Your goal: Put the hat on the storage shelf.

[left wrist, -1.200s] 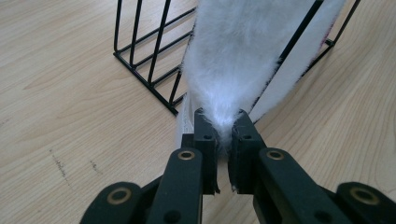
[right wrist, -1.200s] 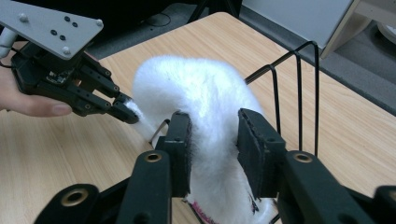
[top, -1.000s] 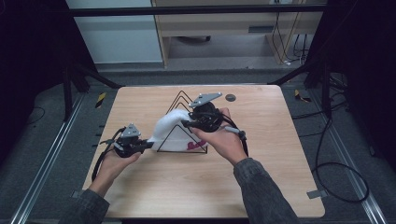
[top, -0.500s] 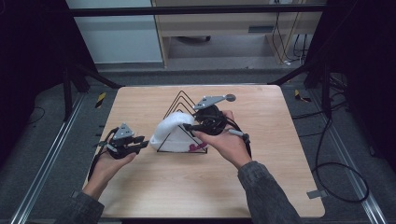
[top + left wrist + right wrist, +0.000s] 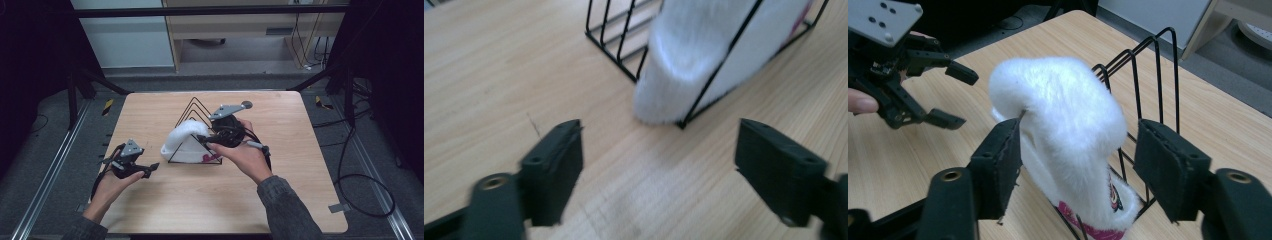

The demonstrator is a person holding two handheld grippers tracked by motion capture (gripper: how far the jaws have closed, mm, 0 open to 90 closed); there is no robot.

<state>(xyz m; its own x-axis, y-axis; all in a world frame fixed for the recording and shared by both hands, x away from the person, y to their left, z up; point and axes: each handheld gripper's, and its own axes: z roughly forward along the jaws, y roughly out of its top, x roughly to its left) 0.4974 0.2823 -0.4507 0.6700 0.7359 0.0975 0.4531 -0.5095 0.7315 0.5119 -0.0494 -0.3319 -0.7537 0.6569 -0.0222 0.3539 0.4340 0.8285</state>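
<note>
A white fluffy cloth [image 5: 184,142] with a pink hem hangs over the front wire of a black triangular wire rack [image 5: 194,107] in the middle of the wooden table [image 5: 300,200]. My right gripper [image 5: 202,141] straddles the cloth [image 5: 1068,115]. Its jaws have just been opening: the left pad [image 5: 1000,165] brushes the fluff and the right pad [image 5: 1165,167] stands clear. My left gripper [image 5: 151,170] sits left of the rack with its jaws just opened wide over bare wood [image 5: 659,145]. The cloth [image 5: 704,55] lies beyond its tips. The left gripper [image 5: 962,97] shows again at the upper left of the right gripper view.
A small dark disc [image 5: 246,104] lies on the table behind the right hand. Black frame legs [image 5: 100,82] stand at the table's far corners. Cables [image 5: 360,180] run over the floor at the right. Bare wood spans the near half of the table.
The left gripper's jaws have gone from shut at the cloth's left edge to wide open, and the hand has drawn back slightly. The right gripper's jaws have widened around the cloth.
</note>
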